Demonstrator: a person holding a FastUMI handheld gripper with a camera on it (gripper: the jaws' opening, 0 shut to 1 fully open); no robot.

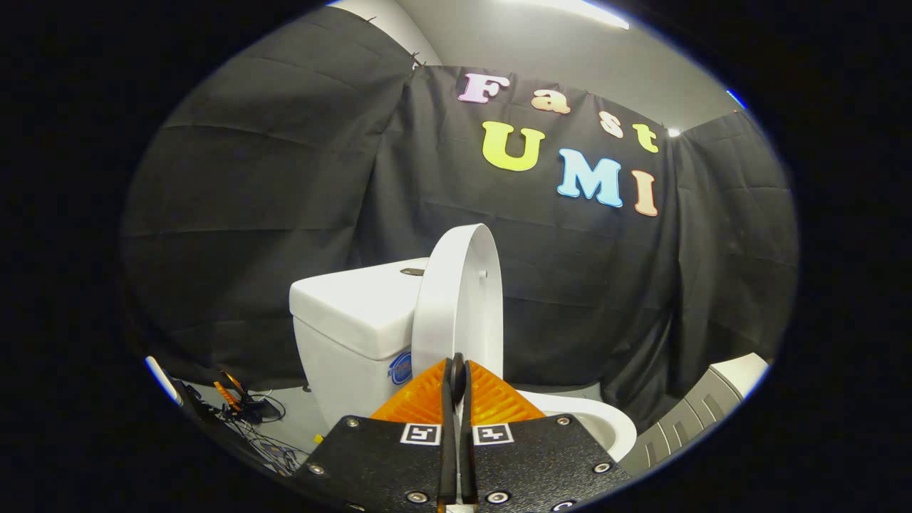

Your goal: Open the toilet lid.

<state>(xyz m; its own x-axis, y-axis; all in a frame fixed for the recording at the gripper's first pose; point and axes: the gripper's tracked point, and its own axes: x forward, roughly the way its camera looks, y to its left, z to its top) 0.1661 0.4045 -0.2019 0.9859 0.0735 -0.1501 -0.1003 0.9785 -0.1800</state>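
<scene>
A white toilet stands just ahead of the fingers. Its lid is raised, standing nearly upright and seen almost edge-on, leaning back by the tank. The seat and bowl rim show to the right of the fingers, uncovered. My gripper sits directly in front of the lid's lower part. Its orange fingers are pressed together, black tips meeting, with only a thin pale slit between them. I see nothing held between them. The lid's lower edge is hidden behind the fingers.
Cables and an orange tool lie on the floor left of the toilet. A grey ribbed object with a white top stands close on the right of the bowl. Black cloth walls close in behind and on both sides.
</scene>
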